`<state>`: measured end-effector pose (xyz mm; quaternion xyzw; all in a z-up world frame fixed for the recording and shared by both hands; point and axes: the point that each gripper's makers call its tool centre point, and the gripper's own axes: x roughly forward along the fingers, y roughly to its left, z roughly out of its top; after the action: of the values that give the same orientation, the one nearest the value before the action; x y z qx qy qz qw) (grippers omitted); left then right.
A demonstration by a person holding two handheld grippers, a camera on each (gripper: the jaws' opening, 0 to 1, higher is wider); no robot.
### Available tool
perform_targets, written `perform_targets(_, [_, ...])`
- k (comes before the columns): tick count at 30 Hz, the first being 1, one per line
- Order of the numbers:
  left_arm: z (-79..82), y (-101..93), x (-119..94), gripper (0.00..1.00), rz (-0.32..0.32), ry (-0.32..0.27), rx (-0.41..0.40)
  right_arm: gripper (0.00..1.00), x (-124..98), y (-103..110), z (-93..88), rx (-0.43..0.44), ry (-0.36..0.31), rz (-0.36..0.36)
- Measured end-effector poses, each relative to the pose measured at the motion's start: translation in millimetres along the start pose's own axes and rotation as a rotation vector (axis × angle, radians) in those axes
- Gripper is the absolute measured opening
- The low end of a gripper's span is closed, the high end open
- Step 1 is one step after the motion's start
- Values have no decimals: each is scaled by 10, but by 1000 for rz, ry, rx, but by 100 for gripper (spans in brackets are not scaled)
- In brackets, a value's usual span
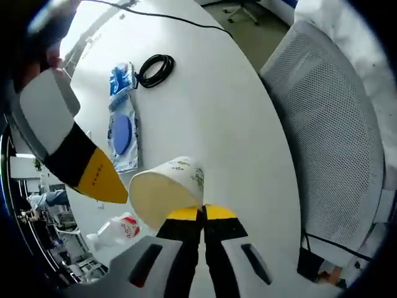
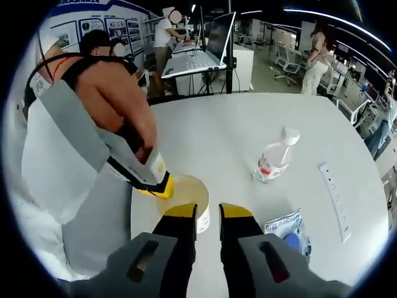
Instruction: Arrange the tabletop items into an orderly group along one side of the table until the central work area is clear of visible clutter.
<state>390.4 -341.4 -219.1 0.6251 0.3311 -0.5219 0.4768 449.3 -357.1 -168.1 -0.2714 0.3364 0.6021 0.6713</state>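
A round white bench point(image 2: 260, 130) was seen bearing a water bottle point(image 2: 275, 160), a blue packet point(image 1: 122, 127) and a paper cup point(image 1: 169, 189), whose rim was pinched by the closed left claw point(image 1: 202, 213). The right claw point(image 2: 208, 211) was held slightly parted, empty, just beside the cup.

White round table point(image 2: 248, 136). Cream paper cup point(image 1: 166, 189) with a green leaf print. Clear water bottle point(image 2: 273, 158), white cap, red-and-white label. Blue-and-white snack packet point(image 1: 122, 127). Black coiled cable point(image 1: 155, 69). Grey mesh chair point(image 1: 332, 130). Grippers: grey bodies, black jaws, yellow tips.
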Motion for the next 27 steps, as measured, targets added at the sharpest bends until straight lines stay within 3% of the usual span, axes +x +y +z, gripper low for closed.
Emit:
perform_targets(4, [42, -6, -40, 0, -4, 44, 46, 11, 36, 54, -17, 25, 25, 11])
perform_targets(13, [121, -28, -68, 0, -23, 85, 84, 8, 70, 70, -144, 29, 101, 0])
perform_targets(27, [95, -61, -65, 0, -29, 95, 72, 0, 132, 162, -202, 25, 143, 23])
